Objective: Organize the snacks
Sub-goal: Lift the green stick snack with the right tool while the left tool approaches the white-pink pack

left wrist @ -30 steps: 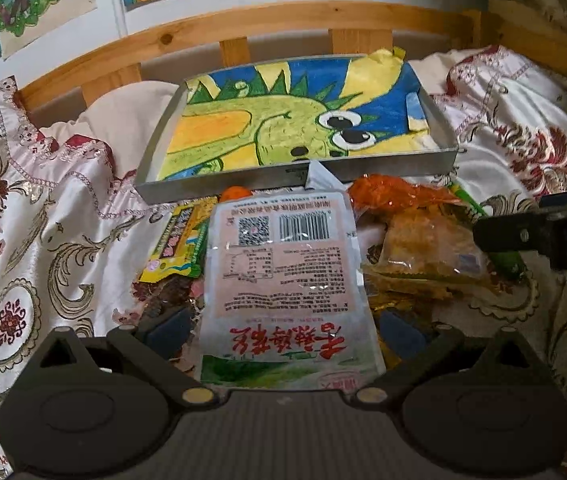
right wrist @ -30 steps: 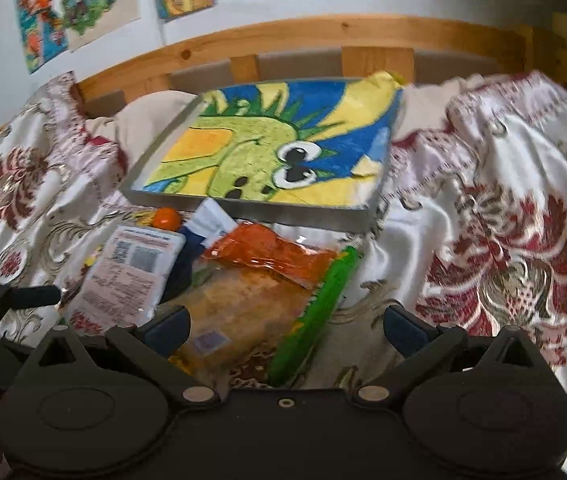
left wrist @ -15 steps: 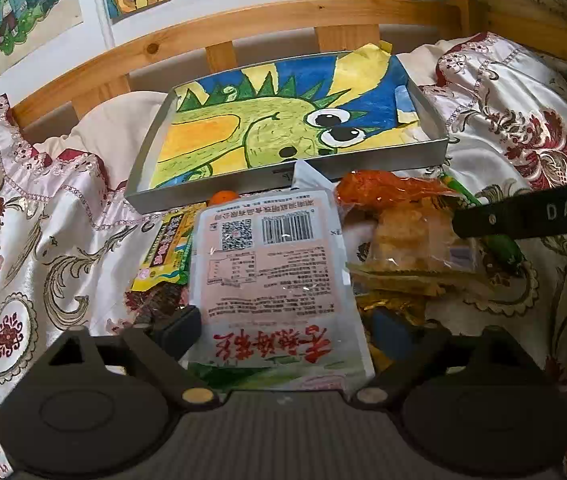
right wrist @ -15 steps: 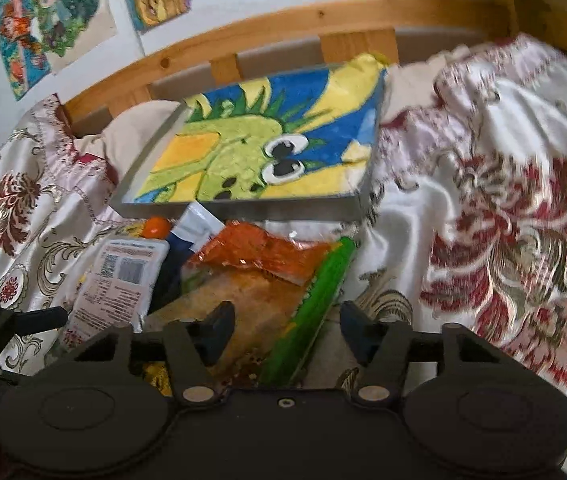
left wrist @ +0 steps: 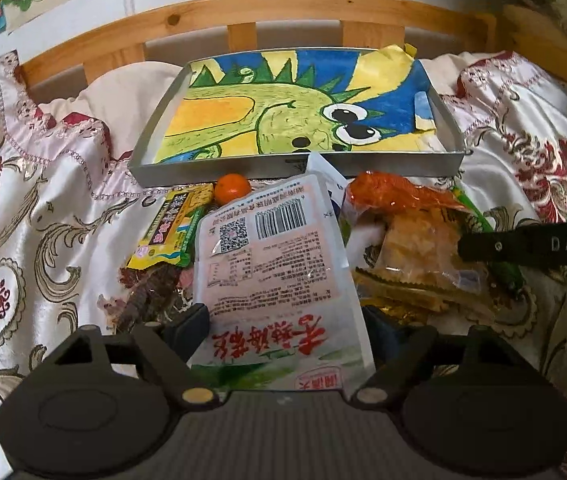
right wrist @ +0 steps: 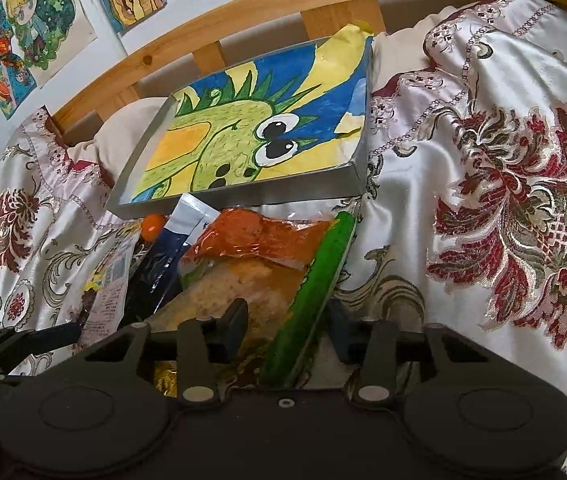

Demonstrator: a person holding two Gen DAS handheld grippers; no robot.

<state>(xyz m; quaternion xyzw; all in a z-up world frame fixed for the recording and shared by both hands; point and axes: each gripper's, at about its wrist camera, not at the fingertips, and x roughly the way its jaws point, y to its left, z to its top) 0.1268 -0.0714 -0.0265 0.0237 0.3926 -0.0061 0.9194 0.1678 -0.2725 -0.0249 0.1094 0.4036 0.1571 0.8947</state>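
Observation:
A pile of snacks lies on the bedspread in front of a grey tray (left wrist: 243,168) lined with a dinosaur drawing. My left gripper (left wrist: 287,326) has closed its fingers on the sides of a white pouch with a barcode (left wrist: 275,264). My right gripper (right wrist: 289,326) has narrowed around a long green stick pack (right wrist: 315,296); its fingers stand beside the pack, and contact is not clear. Beside it lie an orange-red packet (right wrist: 259,240) and a clear bag of biscuits (left wrist: 423,256). The tray also shows in the right wrist view (right wrist: 243,196).
A small orange fruit (left wrist: 232,188), a yellow-green wrapper (left wrist: 171,228) and a dark dried snack (left wrist: 143,300) lie left of the pouch. A dark blue packet (right wrist: 163,264) sits under the pile. A wooden headboard (left wrist: 243,12) stands behind the tray.
Both grippers have narrowed: the left closed onto the white pouch, the right closed in around the green stick pack and moved nearer to it.

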